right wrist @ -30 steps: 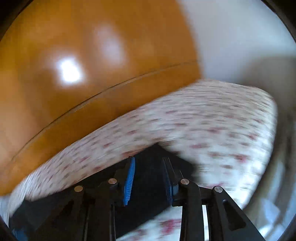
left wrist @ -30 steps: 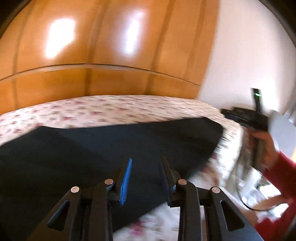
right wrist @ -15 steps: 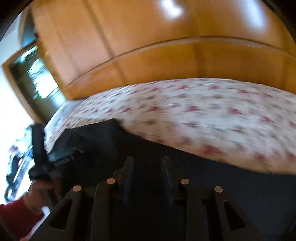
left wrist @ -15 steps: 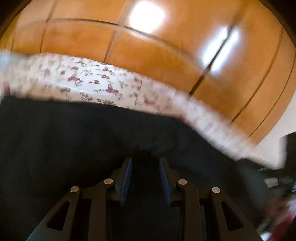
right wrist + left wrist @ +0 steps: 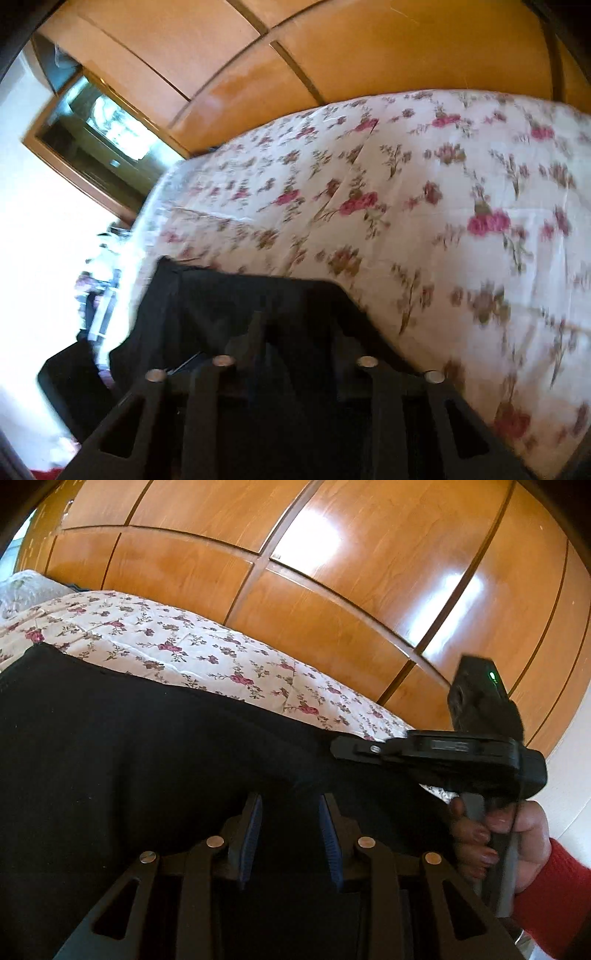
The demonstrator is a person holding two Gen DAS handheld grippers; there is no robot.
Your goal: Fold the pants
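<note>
Black pants (image 5: 147, 757) lie spread across a floral bedspread (image 5: 184, 646). My left gripper (image 5: 291, 823) hovers low over the middle of the cloth. It is open, its blue pads apart, with a raised fold of fabric just ahead of them. A hand (image 5: 517, 830) in a red sleeve holds my right gripper (image 5: 338, 746), whose tip rests at the pants' far edge. In the dark, blurred right wrist view the right gripper (image 5: 297, 332) sits over a corner of the pants (image 5: 240, 295) with its fingers still apart. Whether cloth is between them I cannot tell.
A glossy wooden wardrobe (image 5: 332, 554) runs behind the bed. The flowered bedspread (image 5: 443, 221) stretches wide beyond the pants. A wood-framed opening (image 5: 103, 122) and some clutter show past the bed's end. A pale pillow (image 5: 22, 590) lies at the far left.
The left gripper dropped close over the pants, rolled, then held still. The right gripper swung across the bed to the pants' edge and now shows in the left wrist view.
</note>
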